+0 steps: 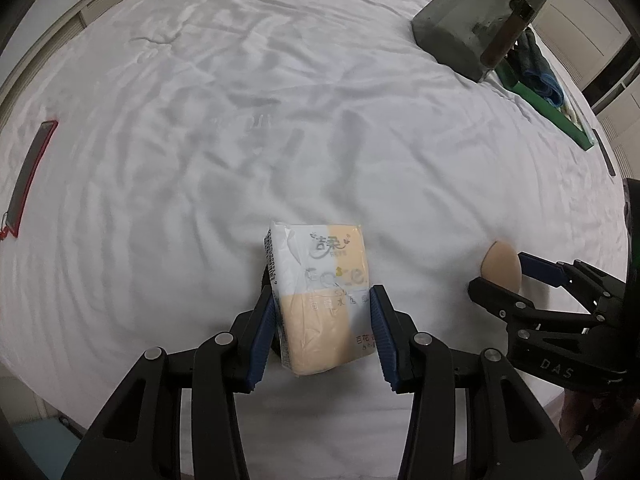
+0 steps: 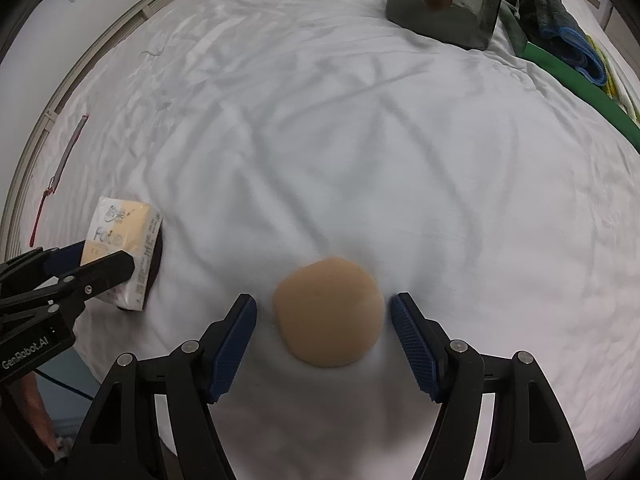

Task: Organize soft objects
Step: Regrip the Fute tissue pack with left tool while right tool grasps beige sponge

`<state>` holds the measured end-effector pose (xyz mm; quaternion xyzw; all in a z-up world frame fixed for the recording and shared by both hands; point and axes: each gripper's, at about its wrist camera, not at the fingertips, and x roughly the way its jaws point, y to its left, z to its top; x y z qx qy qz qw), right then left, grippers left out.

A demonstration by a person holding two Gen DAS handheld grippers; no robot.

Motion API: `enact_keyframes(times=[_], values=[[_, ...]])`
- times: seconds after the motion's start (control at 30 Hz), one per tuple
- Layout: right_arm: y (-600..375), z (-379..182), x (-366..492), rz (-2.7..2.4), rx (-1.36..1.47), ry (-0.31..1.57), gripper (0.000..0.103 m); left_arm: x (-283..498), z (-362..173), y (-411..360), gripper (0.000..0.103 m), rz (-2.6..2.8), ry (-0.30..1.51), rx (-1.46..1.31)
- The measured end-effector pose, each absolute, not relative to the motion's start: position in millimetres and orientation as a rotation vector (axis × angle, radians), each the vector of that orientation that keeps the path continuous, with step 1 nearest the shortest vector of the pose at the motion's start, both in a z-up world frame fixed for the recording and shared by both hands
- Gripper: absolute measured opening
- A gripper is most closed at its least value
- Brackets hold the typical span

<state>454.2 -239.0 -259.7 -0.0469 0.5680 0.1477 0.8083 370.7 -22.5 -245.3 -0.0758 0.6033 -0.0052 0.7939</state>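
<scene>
Lying far left on the wrinkled white bedsheet (image 1: 280,80): a red-cased phone (image 1: 34,172); standing at the far right: a grey box (image 1: 476,20), touching a green tray (image 2: 576,84)

1. My left tool (image 1: 324,320) pinches a white-and-peach tissue pack (image 1: 320,288), tilted on the bed sheet.
2. A round beige sponge puff (image 2: 328,312) lies flat between my right tool's (image 2: 324,328) open pads.
</scene>
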Motion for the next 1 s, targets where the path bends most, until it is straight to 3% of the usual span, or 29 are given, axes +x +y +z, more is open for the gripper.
enact_keyframes(times=[0.43, 0.7, 0.83, 1.0], values=[[-239, -262, 454, 0.322, -0.104, 1.216, 0.071, 375, -253, -21, 0.044, -0.037, 1.334, -0.217], [-240, -264, 456, 0.332, -0.108, 1.222, 0.071, 380, -263, -12, 0.059, -0.018, 1.355, -0.256], [-240, -265, 456, 0.337, -0.105, 1.225, 0.071, 382, -278, 0, 0.076, -0.010, 1.393, -0.317], [-239, -267, 458, 0.341, -0.103, 1.229, 0.071, 383, -289, 8, 0.078, -0.021, 1.416, -0.359]])
